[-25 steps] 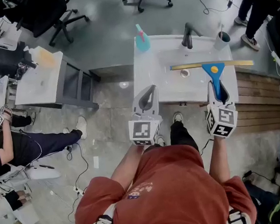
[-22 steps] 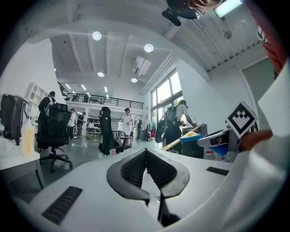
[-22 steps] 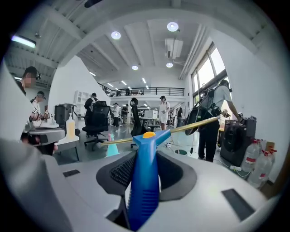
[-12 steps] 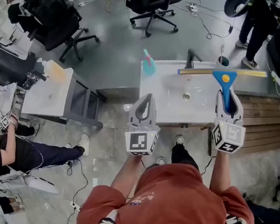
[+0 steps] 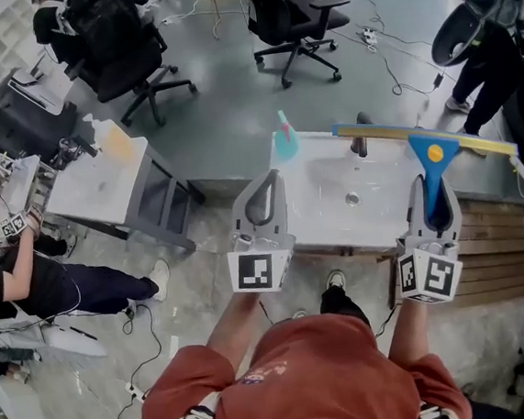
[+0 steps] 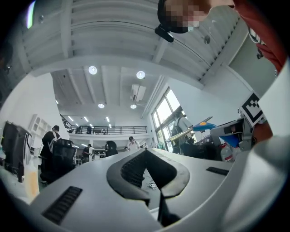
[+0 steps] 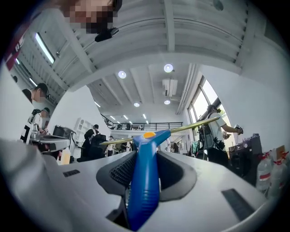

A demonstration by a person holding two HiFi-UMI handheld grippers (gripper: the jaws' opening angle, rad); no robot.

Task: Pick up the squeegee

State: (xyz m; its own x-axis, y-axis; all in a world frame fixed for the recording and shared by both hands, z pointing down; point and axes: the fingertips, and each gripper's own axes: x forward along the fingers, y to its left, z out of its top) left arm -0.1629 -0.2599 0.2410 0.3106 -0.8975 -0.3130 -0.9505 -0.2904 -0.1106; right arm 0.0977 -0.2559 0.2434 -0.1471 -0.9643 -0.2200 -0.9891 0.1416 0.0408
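Both claws have risen since the earlier frames, and the white sink worktop (image 5: 326, 181) now sits lower and further off beneath them. The squeegee with the blue plastic handle and long yellow blade bar (image 5: 433, 162) has come up clear of the basin with the right claw (image 5: 435, 184).

That right claw is clenched on the blue handle, which lies straight along the line between the jaws and pokes out past their tips. The yellow bar crosses at right angles ahead of the claw, its long axis running left to right. In the head view it lies over the far edge of the sink, its left end just past the black tap (image 5: 360, 136). The right hand carries the tool alone. The left claw (image 5: 271, 177) is well apart to the left, jaws closed tip to tip with nothing between them. The pick-up looks essentially done; any further move turns on keeping that wide bar clear of the tap and of the teal spray bottle with the pink top (image 5: 284, 143) at the sink's far left corner.

The basin is bare, smooth white, with a small round drain (image 5: 352, 199). A slatted wooden platform (image 5: 494, 228) flanks it on the right, and a low white cabinet (image 5: 102, 178) stands to the left on the grey concrete floor (image 5: 224, 97). Black office chairs (image 5: 117, 43) and trailing cables sit beyond, with other people at the edges of the room.
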